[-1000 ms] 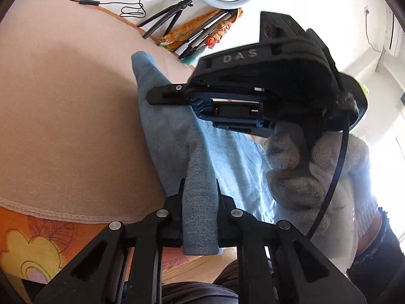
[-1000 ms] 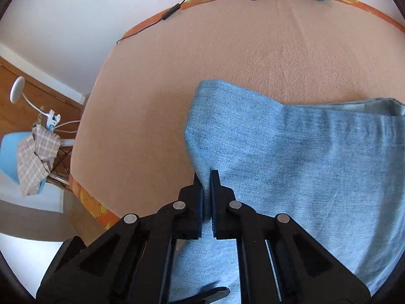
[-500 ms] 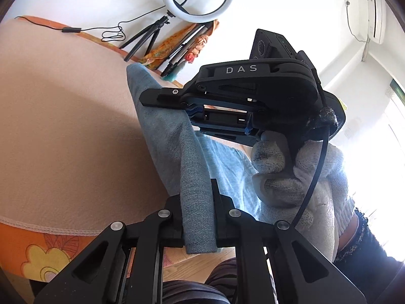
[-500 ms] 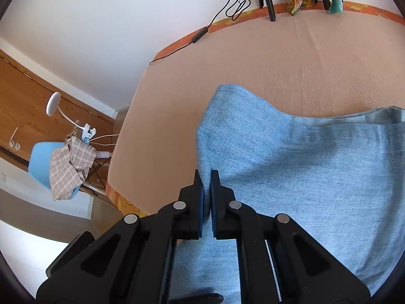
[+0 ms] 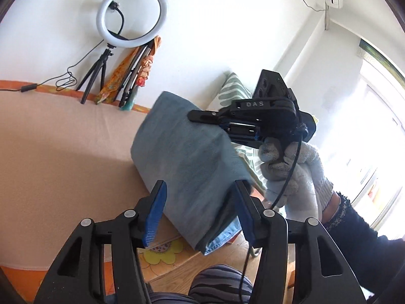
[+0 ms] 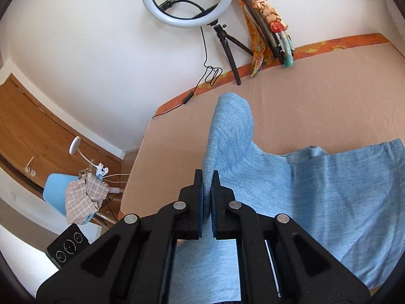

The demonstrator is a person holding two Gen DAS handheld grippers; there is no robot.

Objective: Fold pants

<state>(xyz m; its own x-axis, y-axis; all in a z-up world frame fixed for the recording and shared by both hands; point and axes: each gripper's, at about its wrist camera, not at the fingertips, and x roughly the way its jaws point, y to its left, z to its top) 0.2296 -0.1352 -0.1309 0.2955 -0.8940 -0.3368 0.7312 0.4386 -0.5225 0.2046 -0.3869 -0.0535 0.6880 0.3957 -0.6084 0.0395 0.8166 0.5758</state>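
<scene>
- Light blue denim pants [image 6: 316,190] lie partly on a peach-covered bed [image 6: 316,88], one end lifted above it.
- Right gripper [image 6: 207,195]: jaws clamped on the raised fold.
- Left gripper [image 5: 200,202]: jaws apart, straddling the denim.
- The fold looks begun, not yet laid flat.

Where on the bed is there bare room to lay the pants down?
Bare sheet lies between the pants and the ring light tripod at the wall, and left of the raised fold. It is crowded by the right gripper, shut on cloth, and the open left gripper.
</scene>
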